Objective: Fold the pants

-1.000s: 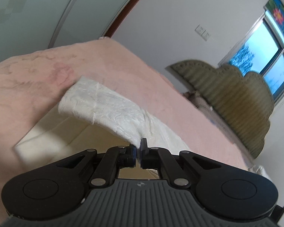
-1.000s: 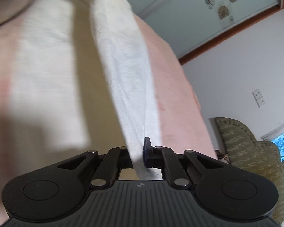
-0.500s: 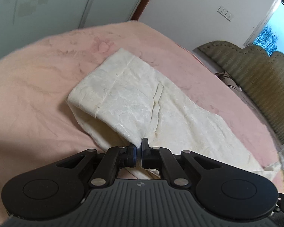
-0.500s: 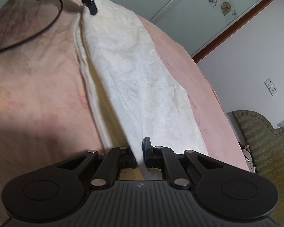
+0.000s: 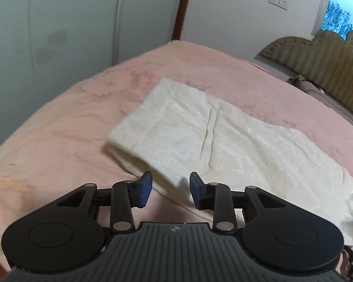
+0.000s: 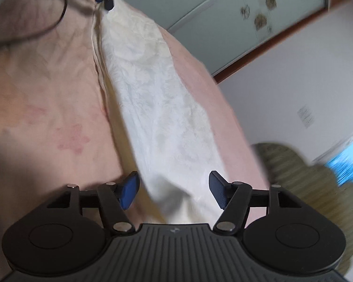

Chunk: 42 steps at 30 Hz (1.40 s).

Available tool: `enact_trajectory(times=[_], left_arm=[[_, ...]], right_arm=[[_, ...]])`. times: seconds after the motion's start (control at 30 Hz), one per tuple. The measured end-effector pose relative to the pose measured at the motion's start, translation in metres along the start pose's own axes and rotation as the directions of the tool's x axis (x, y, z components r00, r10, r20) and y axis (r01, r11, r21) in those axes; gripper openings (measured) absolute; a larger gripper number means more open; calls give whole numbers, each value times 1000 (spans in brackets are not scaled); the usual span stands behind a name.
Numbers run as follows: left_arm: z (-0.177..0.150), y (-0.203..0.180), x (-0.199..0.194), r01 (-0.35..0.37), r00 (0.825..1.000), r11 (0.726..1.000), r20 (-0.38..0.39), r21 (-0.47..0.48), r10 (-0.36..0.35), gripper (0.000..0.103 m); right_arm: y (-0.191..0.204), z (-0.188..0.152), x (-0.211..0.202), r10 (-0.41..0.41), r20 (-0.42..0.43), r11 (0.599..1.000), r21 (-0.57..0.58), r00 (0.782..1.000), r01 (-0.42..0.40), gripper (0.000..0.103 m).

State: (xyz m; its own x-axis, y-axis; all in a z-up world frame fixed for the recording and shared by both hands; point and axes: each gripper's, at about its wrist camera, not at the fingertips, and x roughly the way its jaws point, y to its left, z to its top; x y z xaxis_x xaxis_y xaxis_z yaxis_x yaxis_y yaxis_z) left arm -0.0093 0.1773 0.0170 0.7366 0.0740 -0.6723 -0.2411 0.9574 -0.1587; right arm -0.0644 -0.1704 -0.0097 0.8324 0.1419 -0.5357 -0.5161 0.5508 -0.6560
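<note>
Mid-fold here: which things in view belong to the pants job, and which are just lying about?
Job: cream pants on the pink bedspread; left tool and right tool, both open, jaws just opened.

Lying about: black cable, olive headboard, wall sockets.

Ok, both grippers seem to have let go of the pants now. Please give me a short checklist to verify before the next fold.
1. Left gripper released: ok, jaws have just been opening, pads clear of the cloth edge between them.
2. Right gripper released: ok, jaws have just been opening, cloth lies between them unpinched.
3. Pants folded lengthwise, one leg over the other: ok.
4. Pants lying flat on the pink bedspread: mostly ok; the hem end looks bunched.
5. Edges aligned: cannot tell, the lower layer peeks out at the near edge.
6. Black cable clear of the pants: ok, it lies beside them.
</note>
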Motion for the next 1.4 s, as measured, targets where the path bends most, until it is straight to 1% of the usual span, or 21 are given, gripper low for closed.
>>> enact_trajectory(times=[0.07,0.17,0.23,0.3,0.37,0.43,0.5,0.57,0.63,0.67,0.73,0.77,0.8,0.87,0.93,0.97,1.03,1.13,1.27,1.33,1.4], left_arm=[[1,-1,-11,22,999,1000,24,0,-22,40],[5,-18,-24,55,995,997,84,45,-59,43],[8,-37,-23,119,987,989,97,87,-127,49],[9,-65,-14,199,975,973,72,119,-208,50],[7,-95,-3,296,952,940,30,171,-305,51],[1,-125,9,336,939,912,-7,236,-344,53],[-10,-154,23,357,931,881,-44,310,-361,53],[-19,-176,35,385,921,857,-92,341,-378,53],[-29,-194,43,434,900,829,-122,353,-419,54],[-36,-203,47,437,898,820,-120,369,-424,54],[-50,-217,54,411,908,814,-99,412,-408,54],[-56,-222,58,392,915,812,-93,433,-393,54],[-62,-227,62,372,924,812,-93,450,-372,54],[-70,-230,65,347,932,812,-77,470,-354,56],[-75,-232,62,329,934,802,-50,499,-352,62],[-78,-232,61,323,935,797,-43,511,-351,64],[-84,-235,61,302,938,792,-19,531,-345,68],[-87,-239,62,286,941,790,-4,542,-338,73],[-84,-239,65,309,936,796,-18,520,-352,77],[-84,-239,63,309,936,796,-18,520,-352,78],[-85,-240,63,306,937,795,-17,524,-349,79]], right_arm=[[-23,-9,-10,85,-4,986,146,996,-84,65],[-50,-23,-17,96,58,922,370,994,-111,65],[-67,-31,-14,101,113,838,525,988,-146,65],[-76,-38,-2,168,155,741,632,974,-228,65],[-76,-44,10,235,142,690,673,962,-267,65],[-70,-50,20,302,89,678,680,949,-279,65],[-69,-58,12,294,92,673,687,951,-274,65],[-87,-74,-1,235,118,608,757,965,-240,65],[-117,-102,-11,111,96,484,864,989,-138,74],[-133,-121,-14,48,70,394,916,996,-83,77],[-163,-166,-15,-39,22,180,984,999,-15,79],[-176,-192,-11,-48,7,50,999,999,-5,80],[-188,-219,-5,-39,13,-90,996,999,-16,81],[-199,-259,10,-23,87,-291,953,996,-90,81],[-205,-283,24,-45,153,-417,895,987,-158,80],[-206,-291,30,-55,178,-462,868,982,-183,79],[-210,-295,39,-74,231,-502,832,970,-237,81],[-216,-295,46,-74,247,-524,815,966,-249,83],[-220,-302,42,-187,166,-545,803,968,-243,83],[-227,-306,40,-268,133,-521,813,954,-259,84],[-239,-306,45,-285,171,-486,822,943,-296,89]])
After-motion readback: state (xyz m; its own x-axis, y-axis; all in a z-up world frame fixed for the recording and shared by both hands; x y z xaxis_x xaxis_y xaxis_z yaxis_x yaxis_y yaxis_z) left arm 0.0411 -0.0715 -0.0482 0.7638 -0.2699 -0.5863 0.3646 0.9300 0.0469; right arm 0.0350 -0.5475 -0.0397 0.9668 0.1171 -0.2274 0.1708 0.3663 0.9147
